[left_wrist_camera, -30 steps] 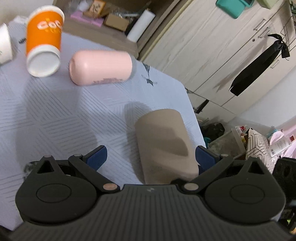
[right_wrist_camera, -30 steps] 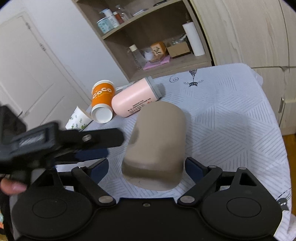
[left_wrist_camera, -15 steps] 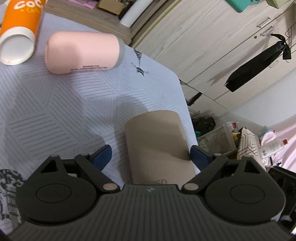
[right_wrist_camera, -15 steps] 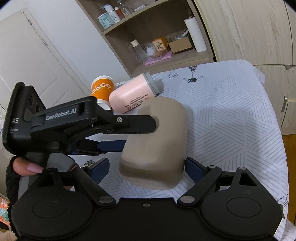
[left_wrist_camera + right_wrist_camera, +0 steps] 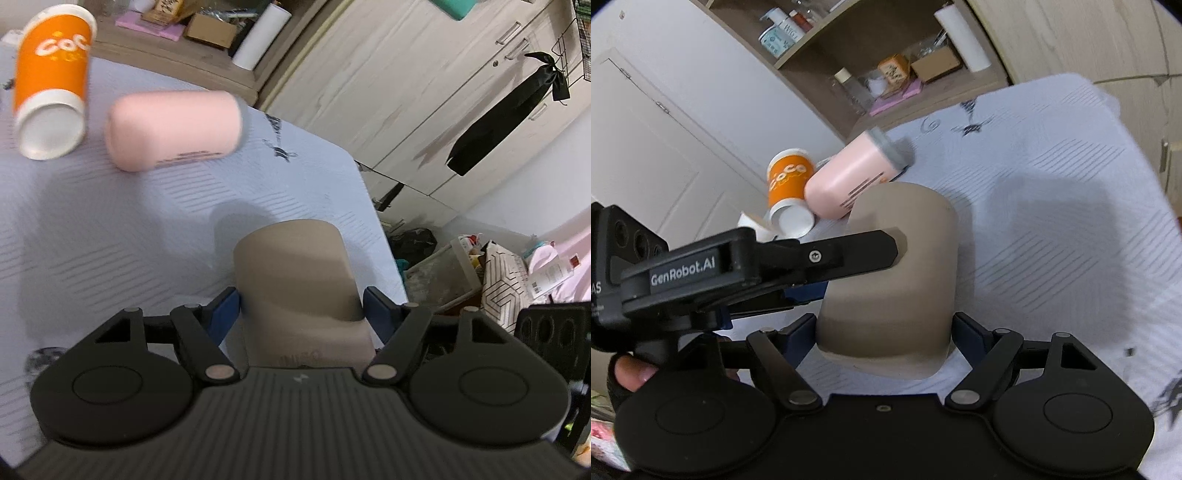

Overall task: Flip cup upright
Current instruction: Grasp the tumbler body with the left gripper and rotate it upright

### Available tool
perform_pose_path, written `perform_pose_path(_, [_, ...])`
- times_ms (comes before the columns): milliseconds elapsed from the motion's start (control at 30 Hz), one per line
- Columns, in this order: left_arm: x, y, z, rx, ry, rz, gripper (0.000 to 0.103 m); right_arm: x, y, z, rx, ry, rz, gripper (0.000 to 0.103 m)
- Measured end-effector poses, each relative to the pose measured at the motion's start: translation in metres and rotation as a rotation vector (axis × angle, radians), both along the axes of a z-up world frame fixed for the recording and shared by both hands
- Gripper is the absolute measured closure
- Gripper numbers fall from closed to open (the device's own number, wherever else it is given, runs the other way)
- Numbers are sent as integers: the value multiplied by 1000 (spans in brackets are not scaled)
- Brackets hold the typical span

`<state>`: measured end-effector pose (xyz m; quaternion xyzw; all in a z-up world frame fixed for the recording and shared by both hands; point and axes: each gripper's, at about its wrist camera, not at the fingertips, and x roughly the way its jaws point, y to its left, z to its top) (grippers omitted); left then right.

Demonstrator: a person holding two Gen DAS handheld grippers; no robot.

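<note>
The matte beige-brown cylindrical cup (image 5: 894,280) lies near the right edge of the table (image 5: 1052,206), which is covered in a pale lavender cloth with a line pattern; its closed, rounded end points away and its rim end faces the cameras, and whether that near end is lifted off the cloth cannot be told. The right tongs (image 5: 884,332) straddle the rim end, their blue pads (image 5: 967,334) close on both sides with a sliver of gap showing, so they stand apart and not clamped. The left tongs (image 5: 301,312) come in from the left side, and in the left wrist view their blue fingertips (image 5: 225,312) sit at the cup's flanks; contact cannot be told for certain, so I would not call it a firm clamp. The chief risk is a smooth, round wall slipping or rolling between pads that bear on a curved surface, most of all if one tool turns the cup before the other lets go. A roll to the right could carry it over the table edge. A push away could knock it into the pale pink tumbler with a grey lid (image 5: 173,129) lying on its side, or the orange-and-white paper cup (image 5: 51,81) further left. Both views are smeared with motion, so fine contact is hard to judge.
</note>
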<state>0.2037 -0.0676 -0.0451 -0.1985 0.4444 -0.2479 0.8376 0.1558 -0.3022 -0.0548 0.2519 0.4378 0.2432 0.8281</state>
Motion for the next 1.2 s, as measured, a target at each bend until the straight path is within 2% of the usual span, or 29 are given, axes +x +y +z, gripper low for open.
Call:
perform_pose_path(167, [-7, 26, 5, 38, 3, 15, 31, 4, 26, 0, 27, 34, 49, 19])
perform_pose_path(300, [-1, 48, -1, -17, 51, 16, 30, 7, 44, 4, 6, 41, 101, 18])
perform_pose_path(367, [1, 50, 0, -11, 42, -1, 27, 10, 47, 5, 3, 37, 131, 17])
perform_pose_path(433, [3, 50, 2, 13, 17, -30, 26, 14, 45, 6, 7, 52, 143, 11])
perform_pose_path(500, [9, 49, 1, 8, 27, -55, 25, 20, 41, 7, 2, 54, 142, 10])
perform_pose_path(667, [28, 50, -15, -83, 137, -75, 22, 33, 37, 9, -5, 68, 162, 11])
perform_pose_path(733, [30, 50, -19, -104, 144, -71, 23, 34, 36, 11, 4, 68, 171, 19])
perform_pose_path(933, [22, 48, -14, -76, 73, -108, 24, 36, 35, 11, 28, 88, 168, 19])
perform_pose_path(1200, [-4, 46, 1, -23, -67, -163, 24, 18, 45, 22, -65, -19, 202, 20])
